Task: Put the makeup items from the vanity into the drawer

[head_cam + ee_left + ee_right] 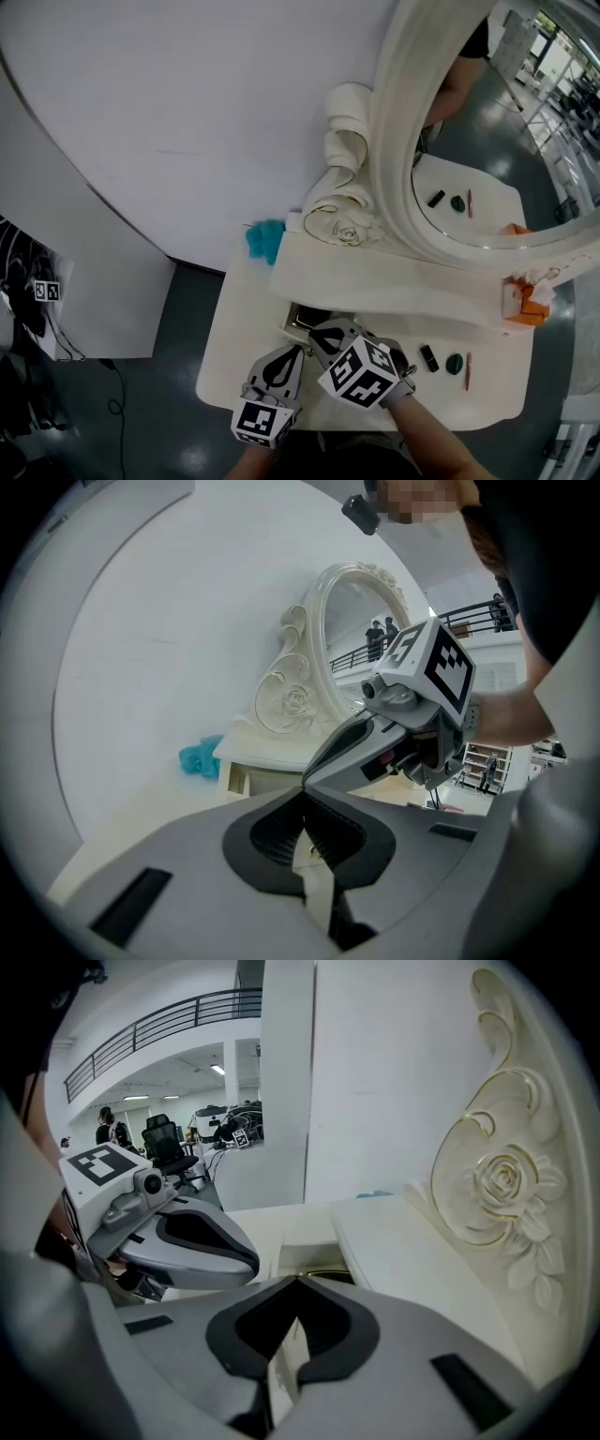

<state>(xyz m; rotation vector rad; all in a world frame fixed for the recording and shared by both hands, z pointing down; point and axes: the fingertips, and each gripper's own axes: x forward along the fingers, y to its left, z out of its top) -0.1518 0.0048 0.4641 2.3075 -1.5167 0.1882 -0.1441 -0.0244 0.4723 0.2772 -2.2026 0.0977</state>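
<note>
On the white vanity top (pixel 244 347), at the right, lie a black lipstick (pixel 428 357), a round dark-teal item (pixel 455 364) and a thin red pencil (pixel 467 370). A small gold-trimmed drawer (pixel 302 319) stands open under the mirror's shelf. My right gripper (pixel 315 331) points down at the drawer's opening, shut, with nothing seen between its jaws. My left gripper (pixel 298 350) sits just left of it, near the front edge, with its tips together and empty. The drawer (pixel 317 1274) shows just beyond the right gripper's (pixel 295 1281) tips. What lies inside the drawer is hidden.
A large ornate cream mirror (pixel 394 159) with a carved rose stands on the shelf (pixel 375 281) at the back. A teal cloth (pixel 265 239) lies by the wall at the left. An orange and white box (pixel 523 300) sits at the shelf's right end.
</note>
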